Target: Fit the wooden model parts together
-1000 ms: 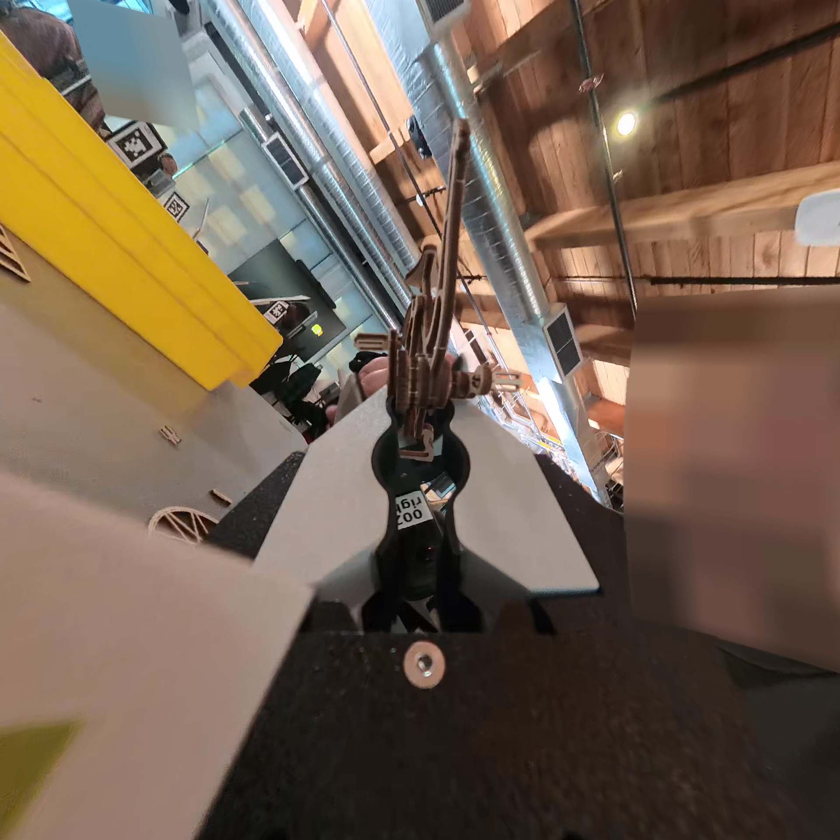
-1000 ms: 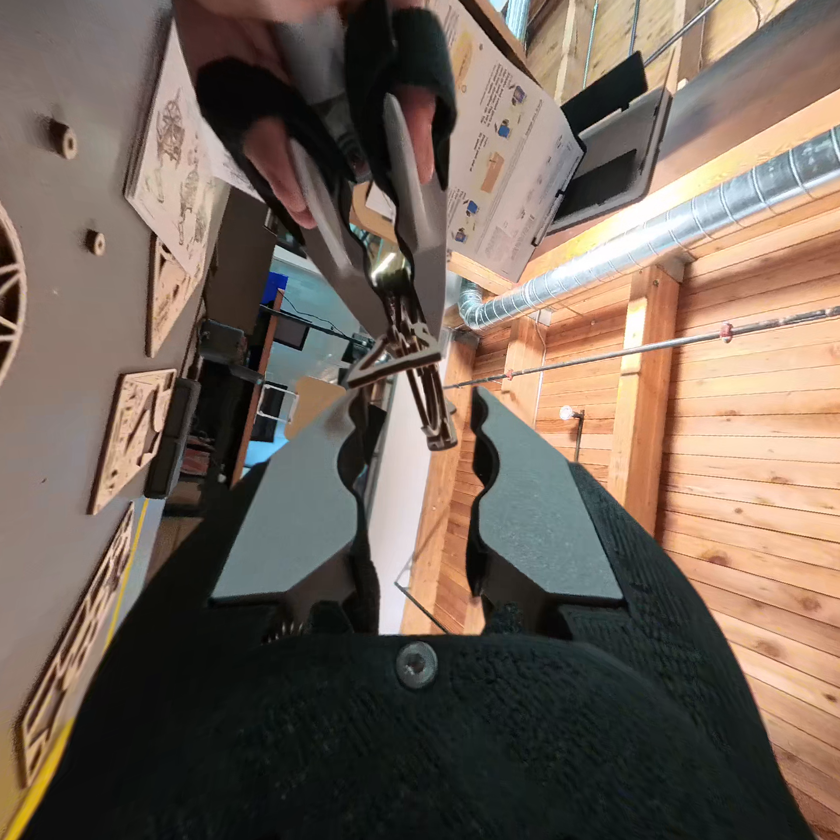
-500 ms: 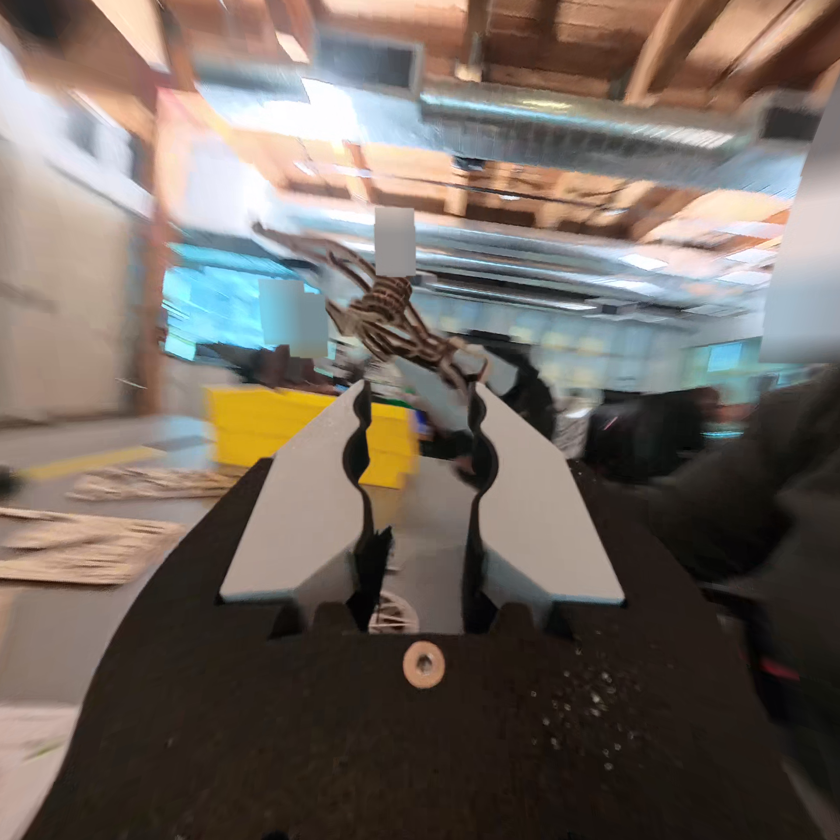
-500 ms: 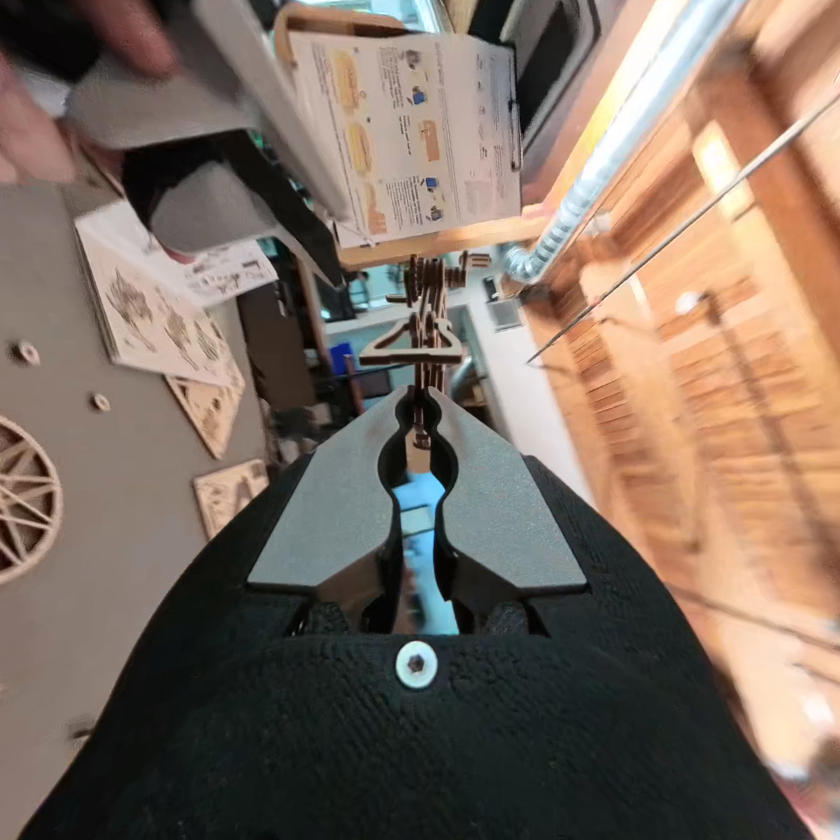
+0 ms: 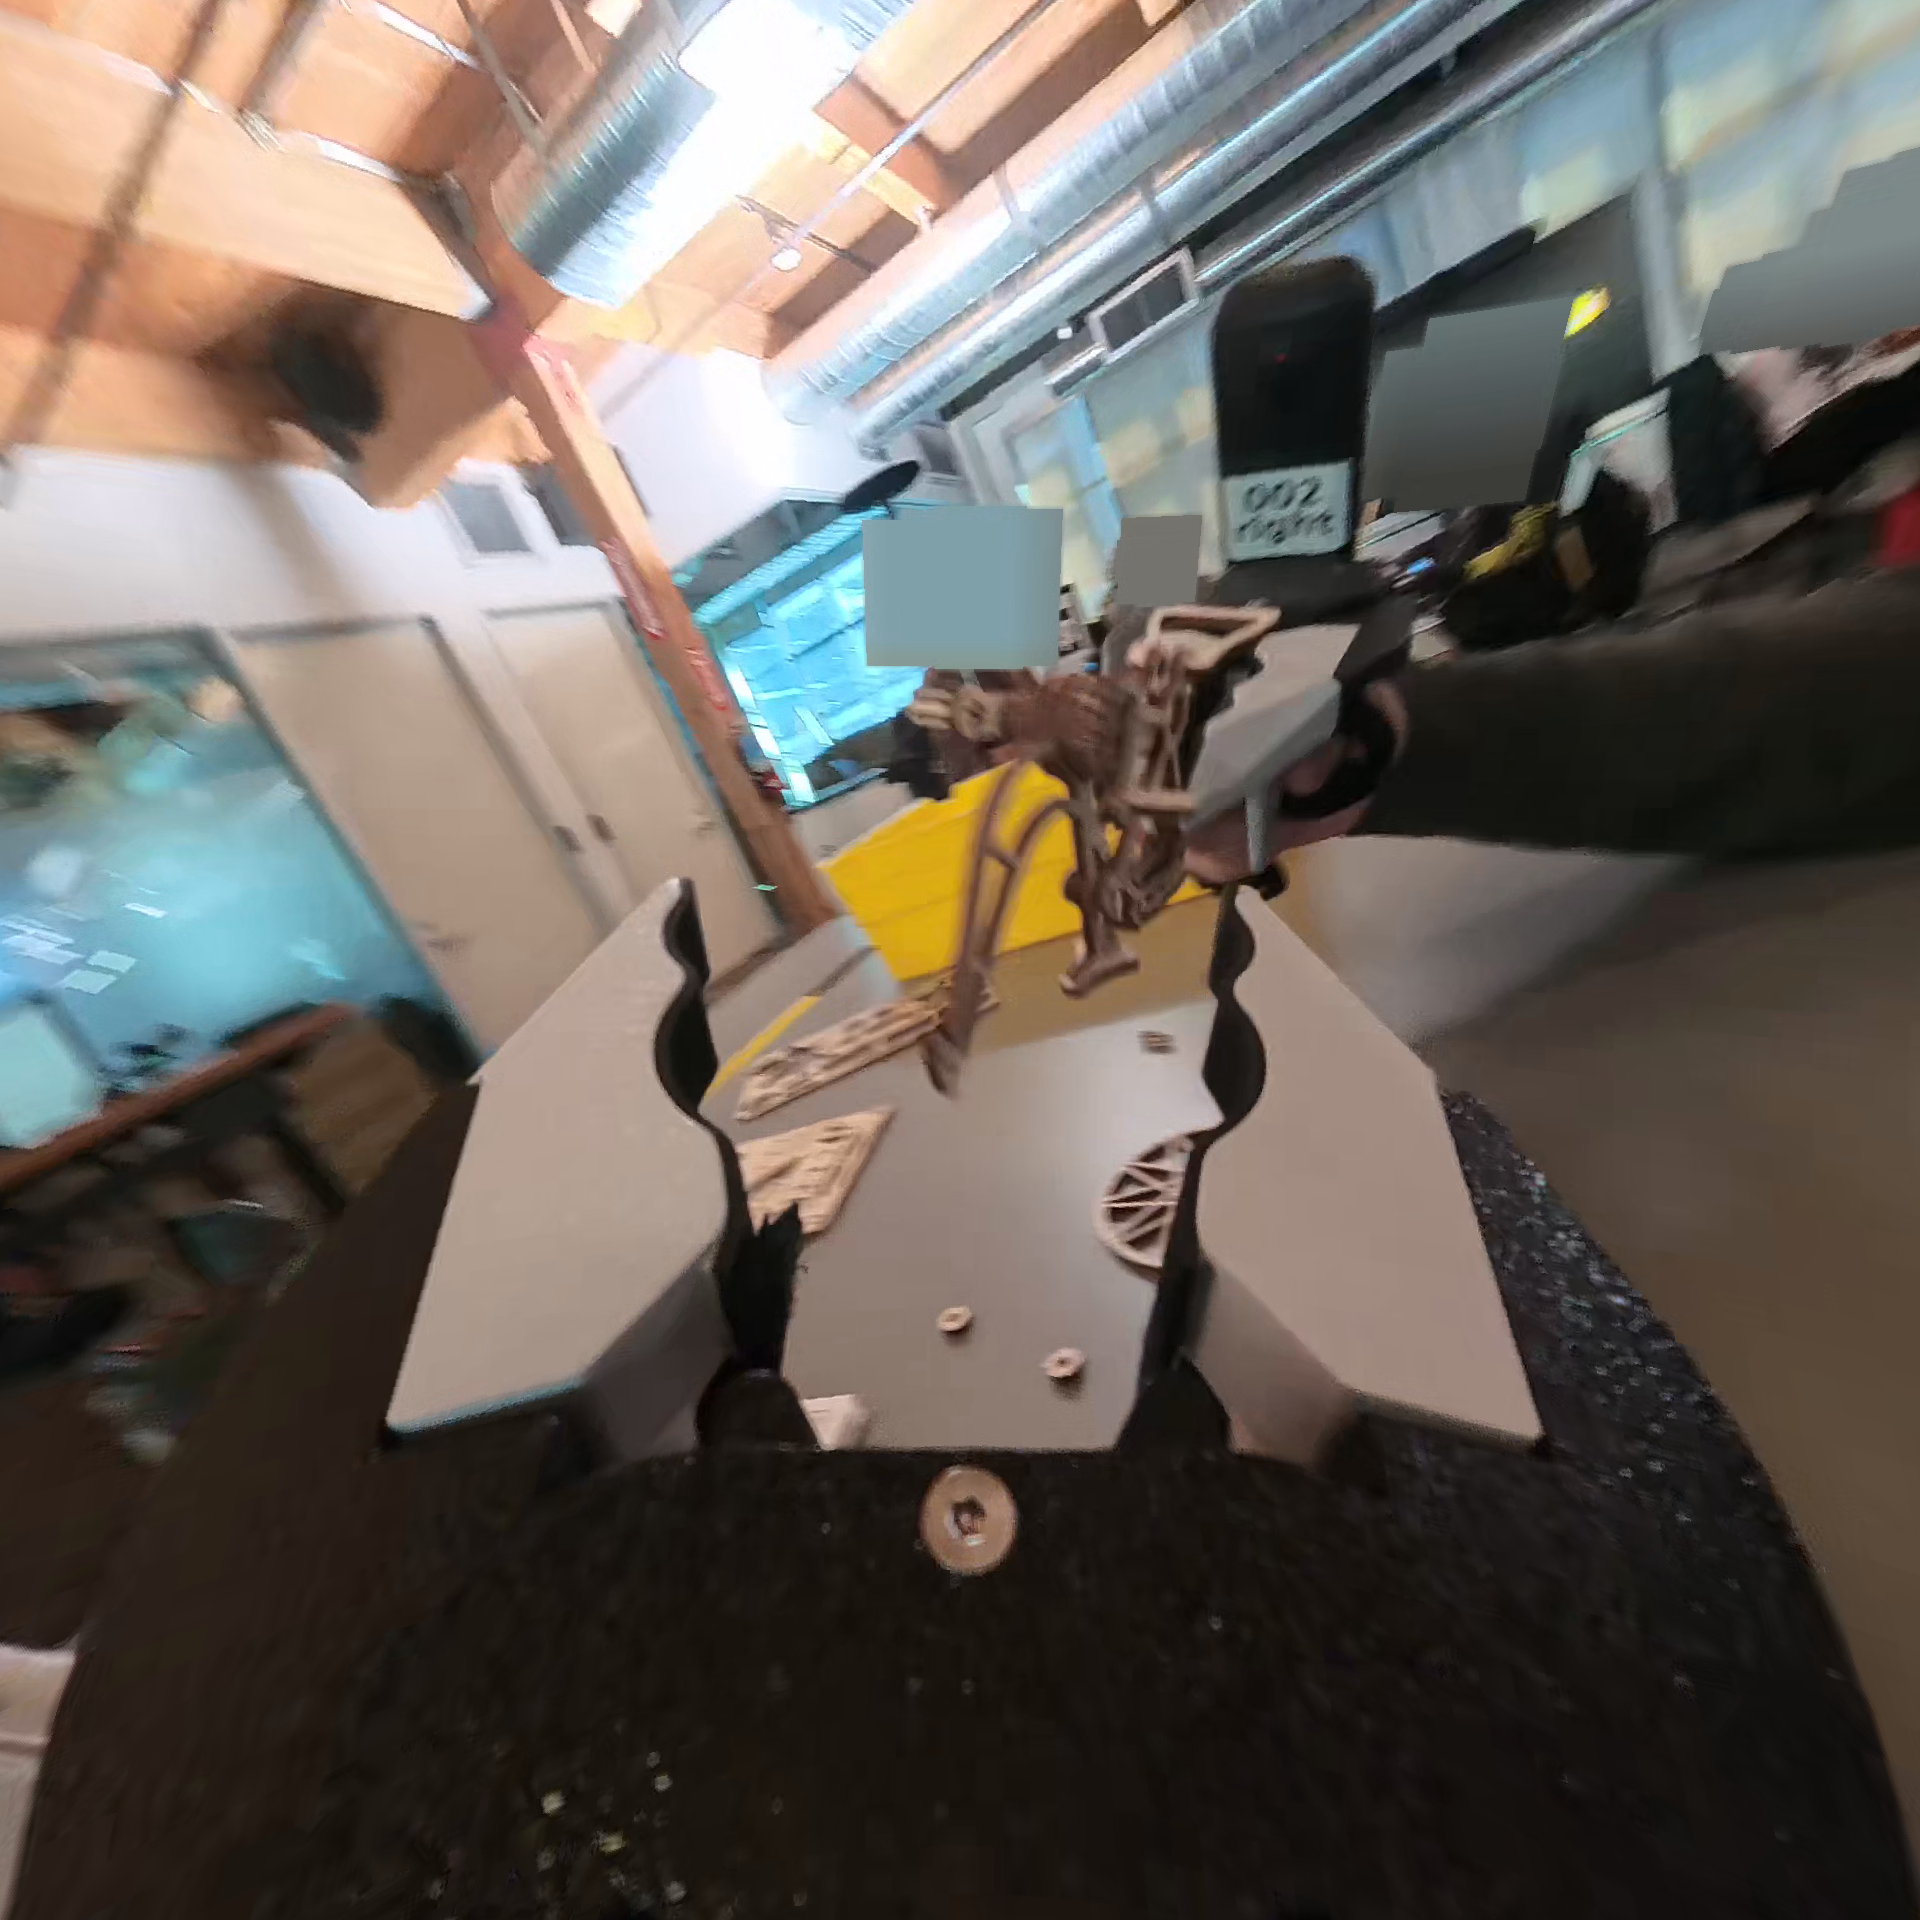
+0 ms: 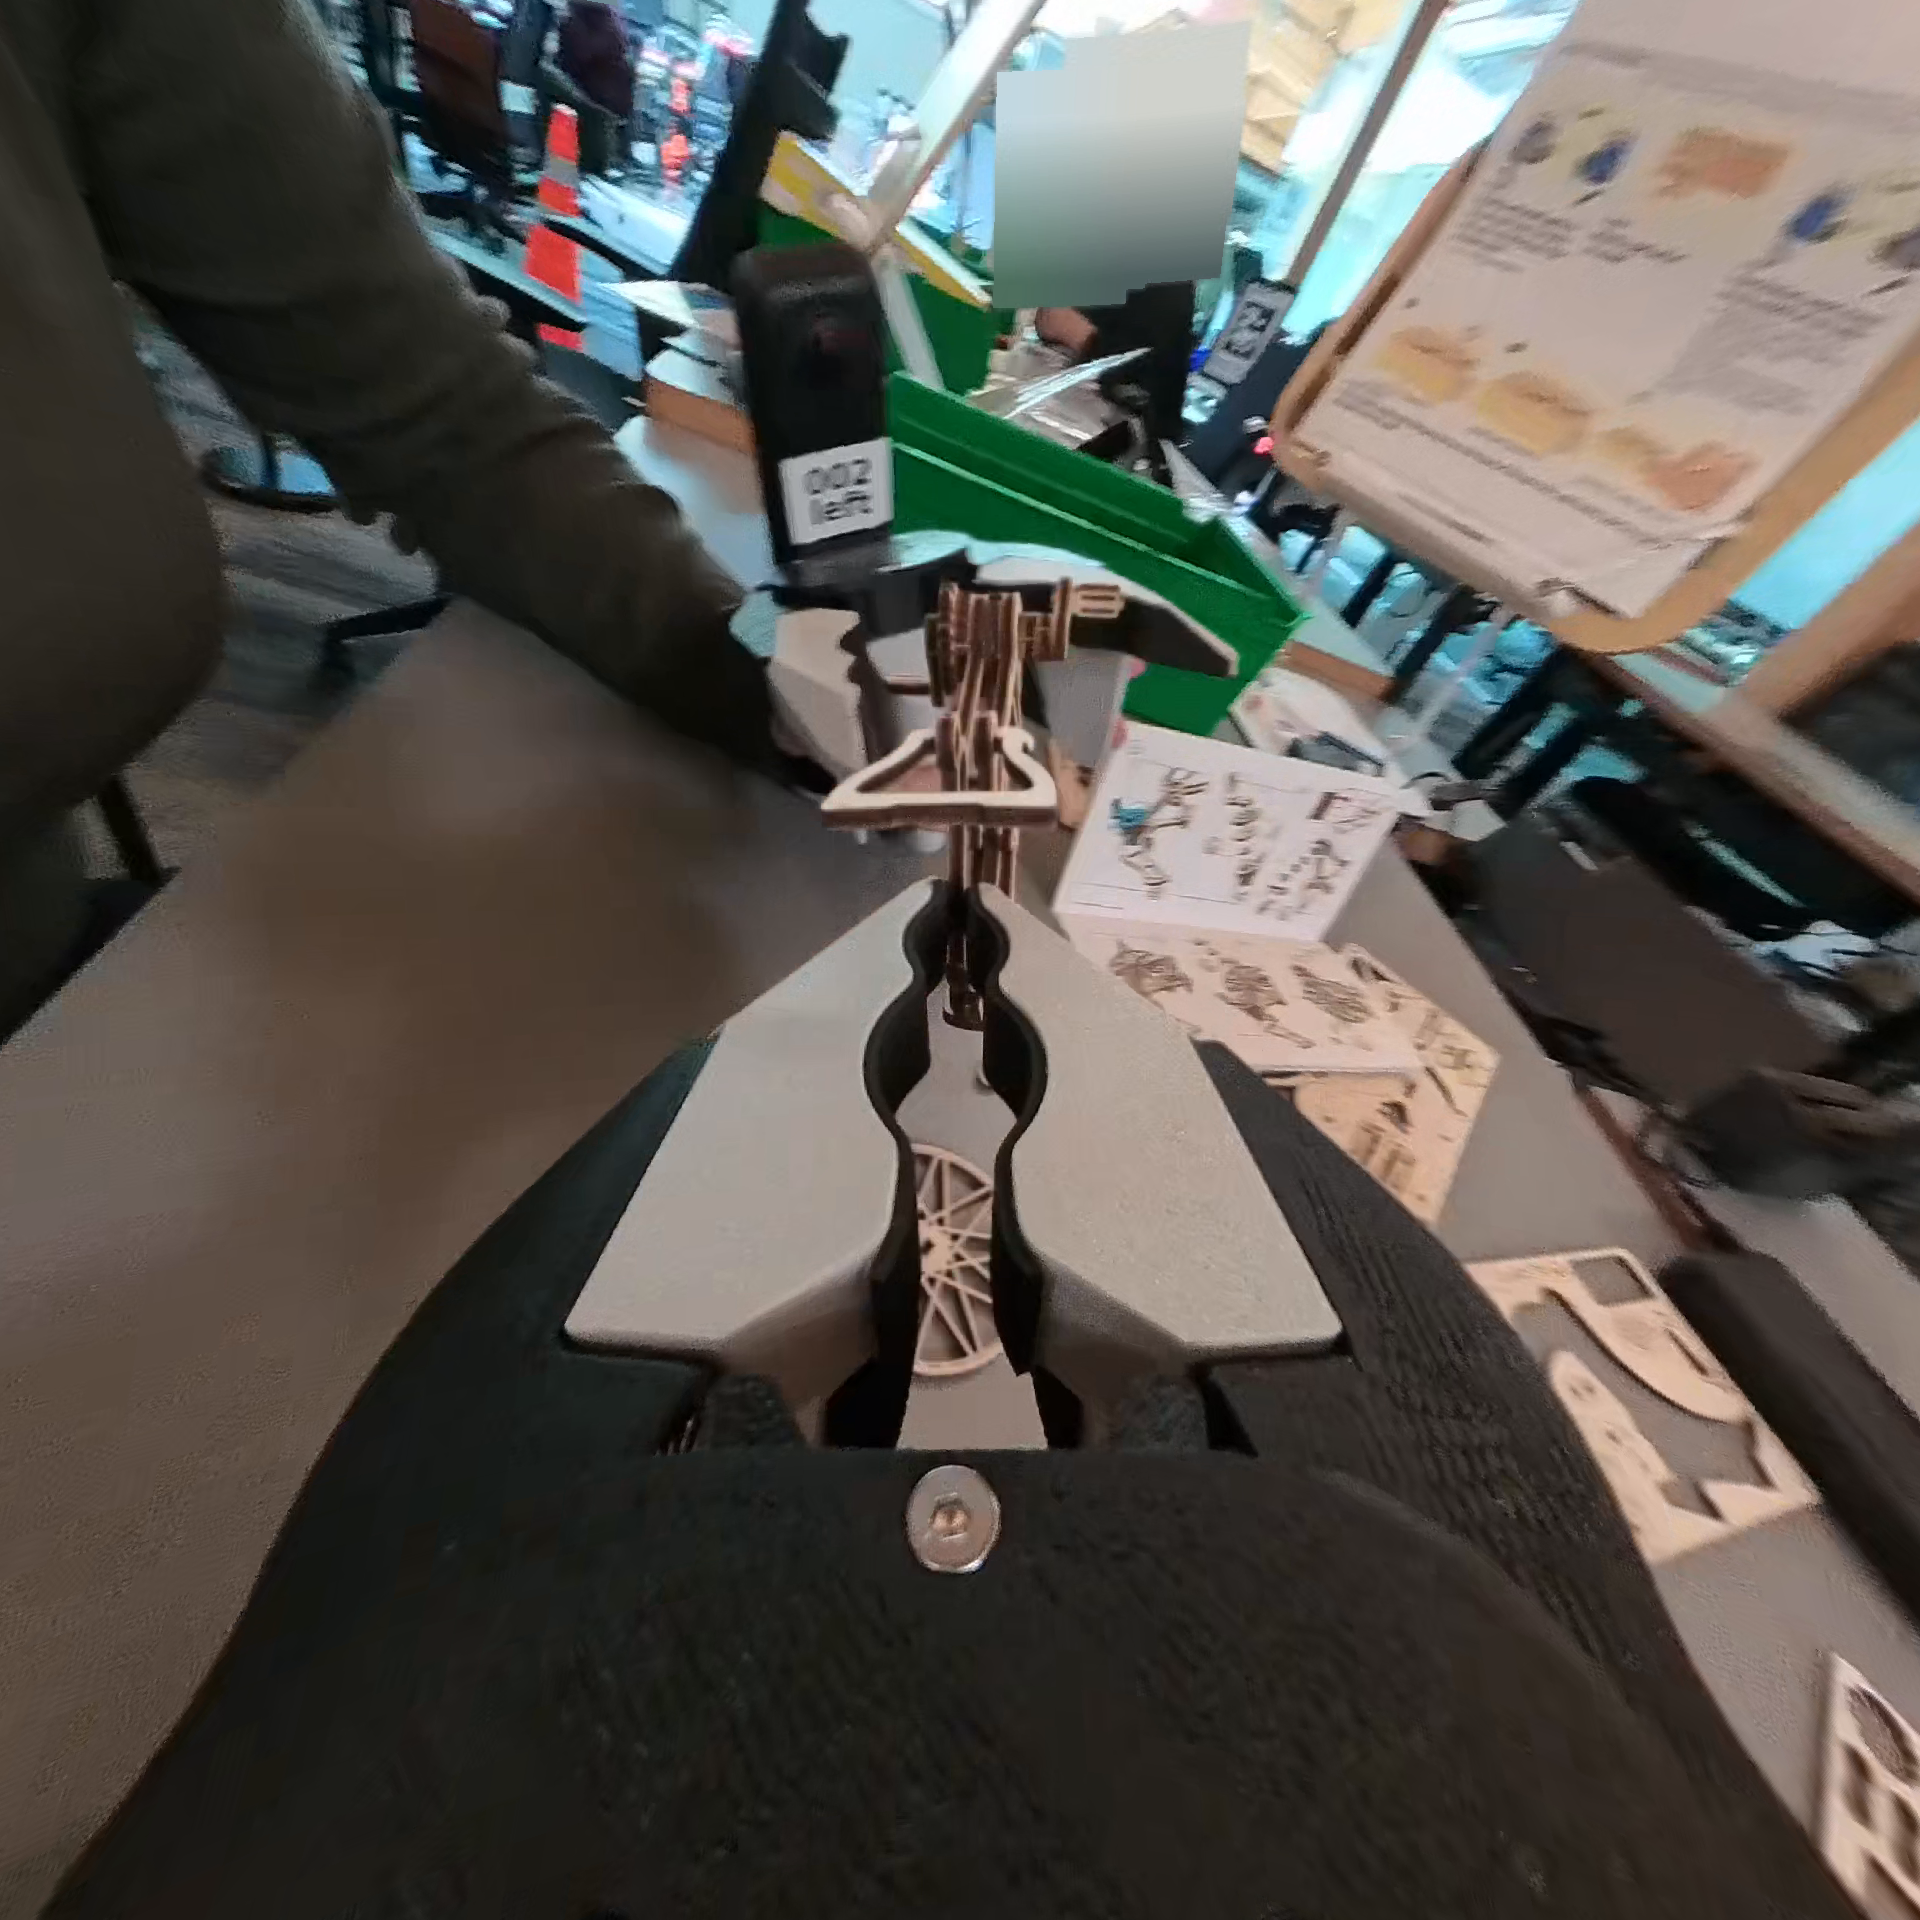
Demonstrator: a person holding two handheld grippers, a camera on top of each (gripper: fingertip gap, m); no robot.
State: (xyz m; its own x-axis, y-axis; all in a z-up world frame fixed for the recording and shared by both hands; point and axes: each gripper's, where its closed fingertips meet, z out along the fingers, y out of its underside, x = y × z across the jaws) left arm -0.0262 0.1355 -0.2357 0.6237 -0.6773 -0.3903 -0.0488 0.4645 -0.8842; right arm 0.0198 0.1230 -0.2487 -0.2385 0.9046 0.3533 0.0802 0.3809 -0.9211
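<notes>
The right gripper (image 6: pixel 961 904) is pinching its fingers (image 6: pixel 790 1122) nearly together on a thin lower piece of the wooden model (image 6: pixel 971 717), which is standing up from the tips toward 12 o'clock, clear of the grey bench (image 6: pixel 436 1039). In the left wrist view the same wooden model (image 5: pixel 1091 748) is hanging above the bench (image 5: pixel 987 1226) at about 1 o'clock, held by the right gripper (image 5: pixel 1262 727), with a long curved piece drooping down toward the loose sheets.

The left gripper (image 5: pixel 956 914) is holding its fingers (image 5: pixel 582 1174) spread wide with nothing between them. It is also showing in the right wrist view, just beyond the model at 12 o'clock.

Lying on the bench are a spoked wooden wheel (image 5: pixel 1148 1205), two small wooden discs (image 5: pixel 954 1320), laser-cut wooden sheets (image 5: pixel 821 1164) and, at 2 o'clock in the right wrist view, an instruction booklet (image 6: pixel 1226 842). A yellow bin (image 5: pixel 925 894) is sitting at the far edge, and a green bin (image 6: pixel 1091 540) is sitting behind the booklet.
</notes>
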